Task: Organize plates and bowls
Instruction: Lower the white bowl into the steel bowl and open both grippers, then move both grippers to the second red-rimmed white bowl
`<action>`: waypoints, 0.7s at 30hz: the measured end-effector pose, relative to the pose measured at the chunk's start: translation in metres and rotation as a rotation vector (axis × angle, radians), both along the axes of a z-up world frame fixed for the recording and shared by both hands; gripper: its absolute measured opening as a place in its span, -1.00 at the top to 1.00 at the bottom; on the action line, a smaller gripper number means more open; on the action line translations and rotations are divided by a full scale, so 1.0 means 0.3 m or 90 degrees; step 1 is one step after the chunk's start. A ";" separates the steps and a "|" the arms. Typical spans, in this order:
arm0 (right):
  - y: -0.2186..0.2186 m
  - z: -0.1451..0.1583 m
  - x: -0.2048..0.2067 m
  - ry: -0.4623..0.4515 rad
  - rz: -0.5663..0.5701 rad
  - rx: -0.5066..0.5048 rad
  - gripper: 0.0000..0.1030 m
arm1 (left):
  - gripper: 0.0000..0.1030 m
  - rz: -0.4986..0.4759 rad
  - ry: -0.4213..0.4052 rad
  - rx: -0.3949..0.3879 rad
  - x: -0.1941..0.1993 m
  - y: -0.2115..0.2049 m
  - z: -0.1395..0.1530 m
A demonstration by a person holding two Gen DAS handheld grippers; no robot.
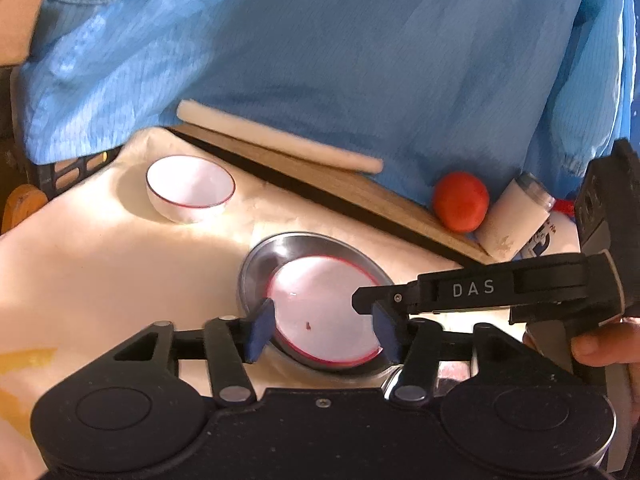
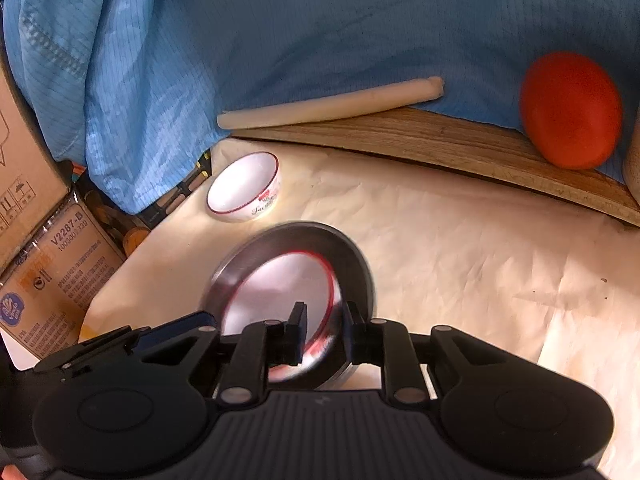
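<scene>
A steel plate [image 1: 264, 256] lies on the cream cloth with a white red-rimmed plate [image 1: 320, 304] inside it. My left gripper [image 1: 324, 330] is open, its blue pads either side of the white plate's near rim. My right gripper [image 1: 376, 304] comes in from the right. In the right wrist view my right gripper [image 2: 324, 332] is shut on the near rim of the steel plate [image 2: 352, 264] and white plate [image 2: 280, 292], which look blurred and tilted. A white red-rimmed bowl [image 1: 190, 188] stands apart at the far left; it also shows in the right wrist view [image 2: 244, 188].
A wooden board [image 1: 360, 196] runs along the far side with a white rolling pin [image 1: 276, 140], a tomato [image 1: 460, 200] and a white bottle [image 1: 516, 216]. A person in blue [image 1: 320, 52] stands behind. A cardboard box [image 2: 52, 272] and dark crate [image 2: 180, 192] sit left.
</scene>
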State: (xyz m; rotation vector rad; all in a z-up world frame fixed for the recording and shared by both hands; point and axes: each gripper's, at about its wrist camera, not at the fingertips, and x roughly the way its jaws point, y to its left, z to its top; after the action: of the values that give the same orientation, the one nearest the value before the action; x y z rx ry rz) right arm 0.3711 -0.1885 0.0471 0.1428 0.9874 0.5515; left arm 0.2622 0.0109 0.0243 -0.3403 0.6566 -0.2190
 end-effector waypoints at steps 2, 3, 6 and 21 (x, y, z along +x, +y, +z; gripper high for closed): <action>-0.008 0.006 -0.001 -0.003 -0.003 0.007 0.42 | -0.23 0.004 -0.003 -0.018 -0.007 0.013 0.004; -0.013 0.010 -0.002 -0.004 -0.004 0.010 0.38 | -0.25 0.008 -0.005 -0.025 -0.011 0.020 0.004; -0.028 0.024 -0.007 -0.011 -0.007 0.027 0.19 | -0.35 0.029 -0.008 -0.050 -0.027 0.048 0.005; -0.068 0.055 0.026 -0.043 -0.056 0.091 -0.93 | -0.98 0.181 -0.037 0.007 -0.010 0.184 0.009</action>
State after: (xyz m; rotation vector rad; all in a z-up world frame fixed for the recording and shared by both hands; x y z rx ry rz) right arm 0.3788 -0.2090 0.0636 0.2920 0.8722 0.5422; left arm 0.2593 0.0661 0.0269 -0.4104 0.5454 0.0454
